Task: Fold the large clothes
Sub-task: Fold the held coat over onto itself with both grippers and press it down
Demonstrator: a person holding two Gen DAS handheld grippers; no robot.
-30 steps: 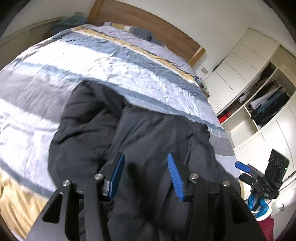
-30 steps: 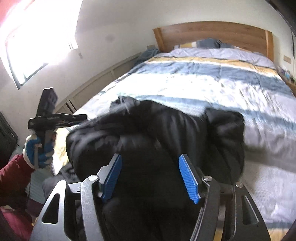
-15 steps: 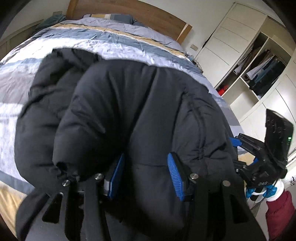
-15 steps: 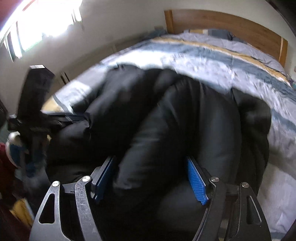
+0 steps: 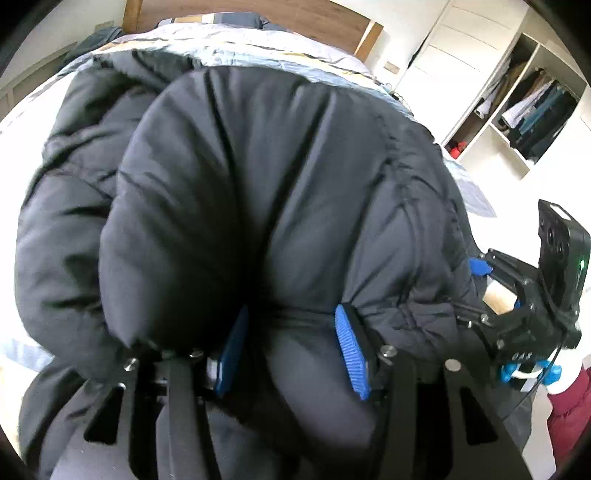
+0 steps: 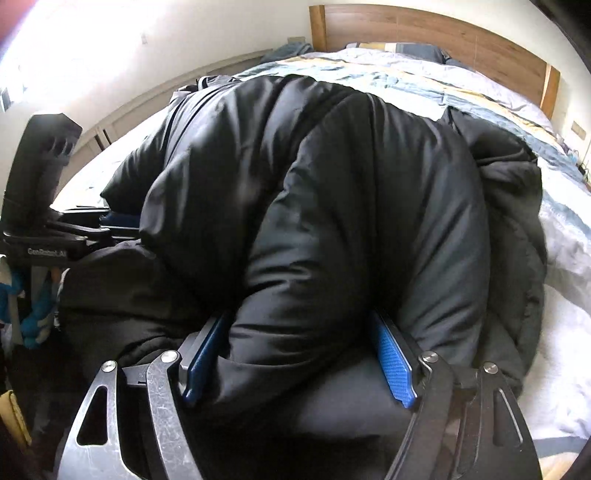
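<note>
Gripping well matters most here: the left gripper (image 5: 291,350) has its blue pads set apart with a thick roll of the black puffer jacket (image 5: 258,192) bulging between them, and the right gripper (image 6: 299,363) brackets a similar padded bulge, wide but loaded; whether either truly pinches is hard to tell. Judging from this, both hands should travel level and together so the fold lands square, not twisted. Beyond them the jacket mounds over the striped duvet (image 6: 480,88), with the wooden headboard (image 6: 424,33) farthest.
</note>
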